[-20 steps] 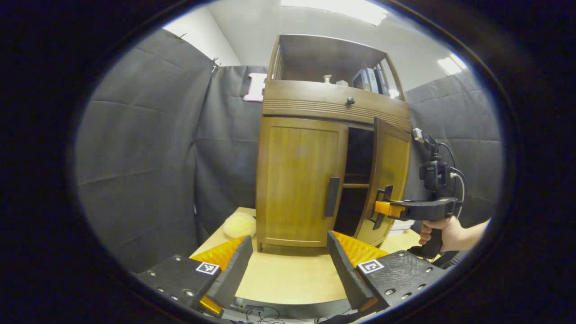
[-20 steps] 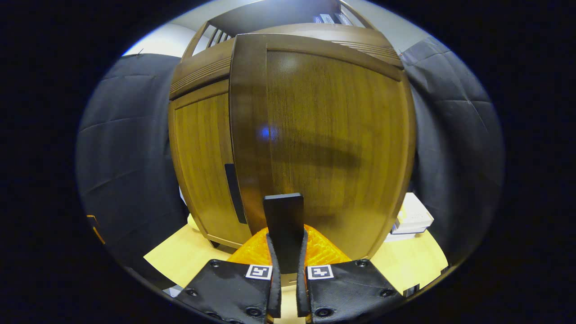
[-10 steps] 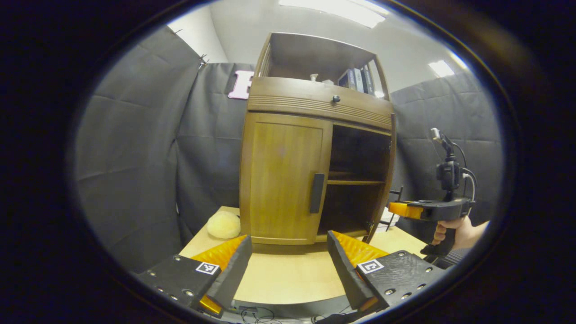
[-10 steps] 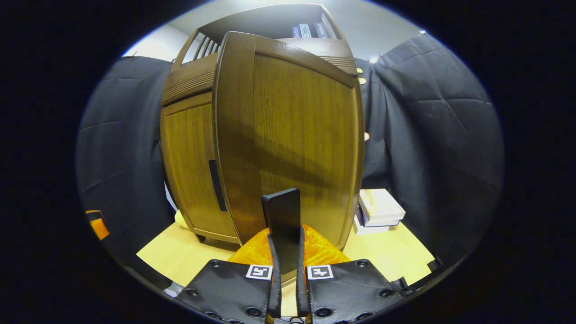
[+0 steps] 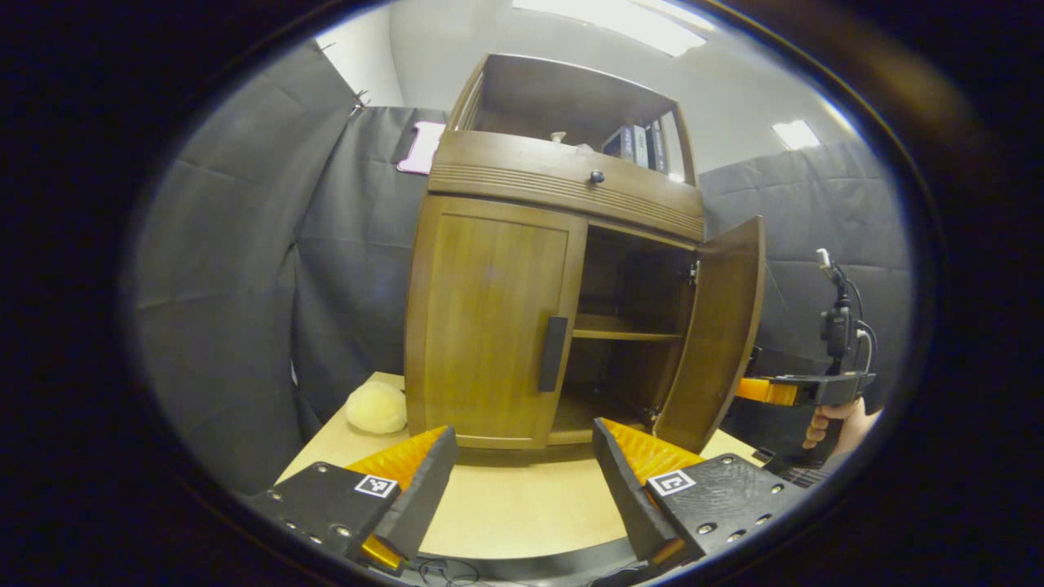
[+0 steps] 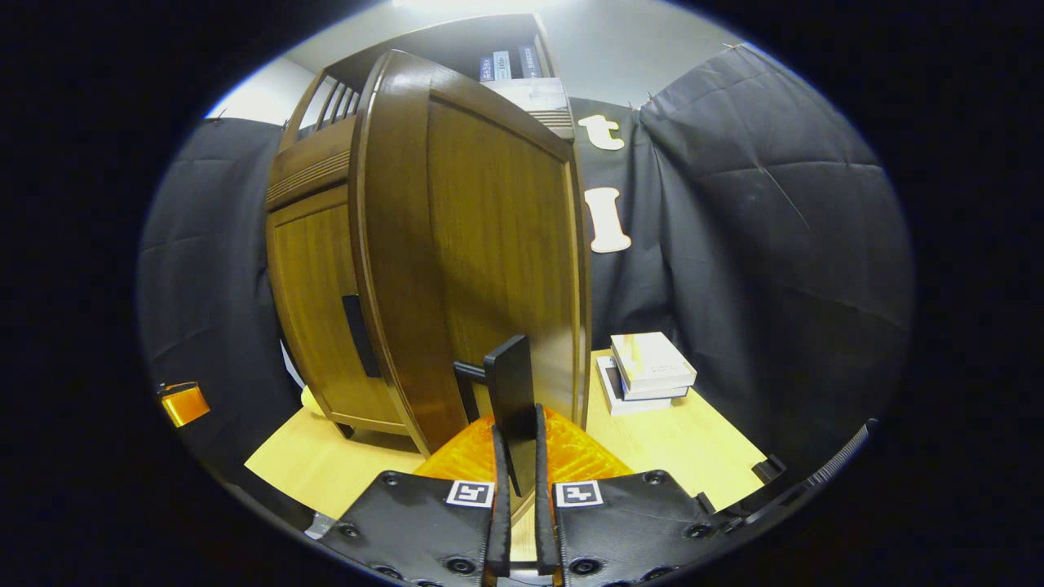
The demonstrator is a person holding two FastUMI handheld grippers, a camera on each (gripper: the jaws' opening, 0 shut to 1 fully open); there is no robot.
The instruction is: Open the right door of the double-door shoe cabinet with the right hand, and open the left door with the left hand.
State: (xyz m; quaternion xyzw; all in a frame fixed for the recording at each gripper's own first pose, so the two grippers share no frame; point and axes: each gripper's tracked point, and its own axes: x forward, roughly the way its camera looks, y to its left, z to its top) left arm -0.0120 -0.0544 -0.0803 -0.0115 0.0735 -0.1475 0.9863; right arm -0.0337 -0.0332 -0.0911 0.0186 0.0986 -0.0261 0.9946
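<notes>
Between the closed jaws of the right gripper (image 6: 516, 481), the right door's handle (image 6: 507, 383) is clamped; the rigid left door (image 5: 488, 322), shut beyond the left gripper's (image 5: 522, 477) open jaws, likely swings freely if taken by its bar handle (image 5: 552, 354).

Bright ceiling panels (image 5: 608, 12) at twelve o'clock light both sharp views evenly, the cabinet (image 5: 563, 244) interior stays shadowed, and fisheye bowing bends its door (image 6: 481, 244) near the rims.

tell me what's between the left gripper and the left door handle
In the left gripper view, bare tabletop lies between the open left gripper and the shut left door's handle.
</notes>
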